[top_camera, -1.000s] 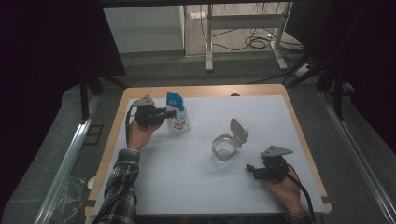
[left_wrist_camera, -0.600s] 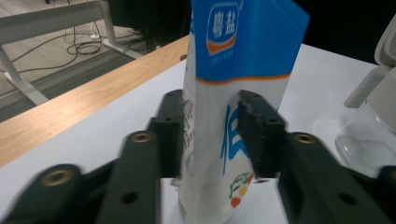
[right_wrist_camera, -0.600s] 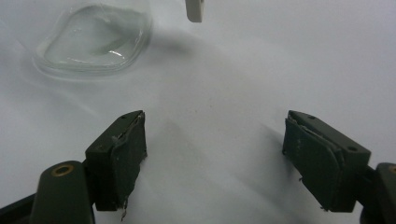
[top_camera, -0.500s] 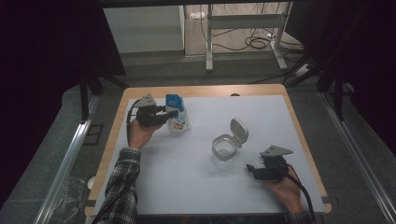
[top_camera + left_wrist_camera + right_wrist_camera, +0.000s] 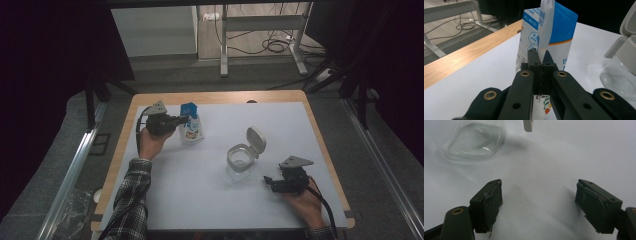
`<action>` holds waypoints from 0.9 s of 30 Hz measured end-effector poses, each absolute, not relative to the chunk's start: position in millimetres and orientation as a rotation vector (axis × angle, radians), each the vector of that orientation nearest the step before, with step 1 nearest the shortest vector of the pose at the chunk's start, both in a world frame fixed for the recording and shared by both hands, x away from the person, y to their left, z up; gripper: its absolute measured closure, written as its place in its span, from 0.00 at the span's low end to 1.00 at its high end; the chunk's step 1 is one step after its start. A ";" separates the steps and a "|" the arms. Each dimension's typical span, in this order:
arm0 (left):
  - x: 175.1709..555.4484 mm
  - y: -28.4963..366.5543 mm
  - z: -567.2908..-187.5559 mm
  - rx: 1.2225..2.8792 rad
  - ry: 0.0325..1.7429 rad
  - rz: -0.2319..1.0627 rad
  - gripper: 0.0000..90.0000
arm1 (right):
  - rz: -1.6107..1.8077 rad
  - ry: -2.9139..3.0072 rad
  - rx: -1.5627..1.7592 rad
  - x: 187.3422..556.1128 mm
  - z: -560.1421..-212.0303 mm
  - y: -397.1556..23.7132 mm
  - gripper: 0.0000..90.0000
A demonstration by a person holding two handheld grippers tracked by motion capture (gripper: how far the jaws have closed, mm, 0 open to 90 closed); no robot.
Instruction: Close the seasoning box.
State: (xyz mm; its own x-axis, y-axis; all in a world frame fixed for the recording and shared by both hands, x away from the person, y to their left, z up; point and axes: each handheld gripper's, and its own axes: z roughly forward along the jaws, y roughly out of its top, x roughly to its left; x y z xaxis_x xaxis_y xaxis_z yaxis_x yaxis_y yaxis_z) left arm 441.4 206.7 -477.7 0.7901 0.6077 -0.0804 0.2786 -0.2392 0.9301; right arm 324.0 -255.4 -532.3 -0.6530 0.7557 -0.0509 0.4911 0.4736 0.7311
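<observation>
The left gripper [image 5: 540, 56] has just been closing, and its jaws now pinch the side seam of the pouch [image 5: 554, 40], a blue-and-white stand-up bag with printed text. In the high view the left gripper [image 5: 181, 120] reaches the pouch [image 5: 190, 127] from its left edge, at the back left of the white mat [image 5: 200, 200]. Gripping the thin flat seam rather than the fat body looks deliberate: it gives the pads something narrow to bite and keeps the bag upright (its top reads as cut or open, hard to be sure).

The glass jar [image 5: 240, 161] stands near the middle of the mat, well apart from the pouch, with its white flip lid [image 5: 255, 139] tipped back on the hinge. My guess is the lid is left up so the jar can take whatever the pouch holds.

The right gripper [image 5: 270, 181] rests low on the mat just right of the jar, jaws wide and nothing between them [image 5: 539, 205], with bare mat under them. It points at the jar base [image 5: 474, 141], probably waiting to steady it during a pour.

Next move, likely: lift the pouch and carry it over to the jar.
</observation>
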 end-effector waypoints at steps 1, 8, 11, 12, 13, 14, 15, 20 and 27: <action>440.9 206.6 -477.6 1.832 0.679 0.357 1.00 | 0.994 2.358 1.047 324.0 -532.3 -255.4 0.24; 437.6 201.8 -474.4 1.827 0.682 0.364 1.00 | 0.994 2.358 1.047 324.1 -532.3 -255.5 0.24; 436.7 198.4 -472.3 1.832 0.678 0.371 1.00 | 0.994 2.358 1.048 324.0 -532.3 -255.4 0.24; 436.1 197.5 -471.7 1.835 0.678 0.378 1.00 | 0.994 2.358 1.047 324.0 -532.3 -255.4 0.24; 435.5 196.5 -471.2 1.838 0.678 0.388 1.00 | 0.994 2.358 1.048 324.0 -532.3 -255.4 0.24; 434.8 195.8 -470.7 1.841 0.676 0.394 1.00 | 0.994 2.358 1.048 324.0 -532.3 -255.4 0.24; 434.1 195.4 -470.2 1.843 0.674 0.397 1.00 | 0.994 2.358 1.048 324.0 -532.3 -255.4 0.24; 430.6 194.6 -467.4 1.849 0.679 0.413 1.00 | 0.994 2.358 1.048 324.0 -532.3 -255.4 0.24; 423.6 194.2 -460.9 1.883 0.667 0.443 1.00 | 0.994 2.358 1.047 324.0 -532.3 -255.4 0.24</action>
State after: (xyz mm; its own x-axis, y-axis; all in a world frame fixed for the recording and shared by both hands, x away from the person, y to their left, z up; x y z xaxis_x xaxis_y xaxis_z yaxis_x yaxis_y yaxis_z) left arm 423.6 194.2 -460.9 0.7768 0.6298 0.0008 0.2445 -0.3027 0.9212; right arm 324.0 -255.4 -532.3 -0.6529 0.7558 -0.0512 0.4911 0.4738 0.7309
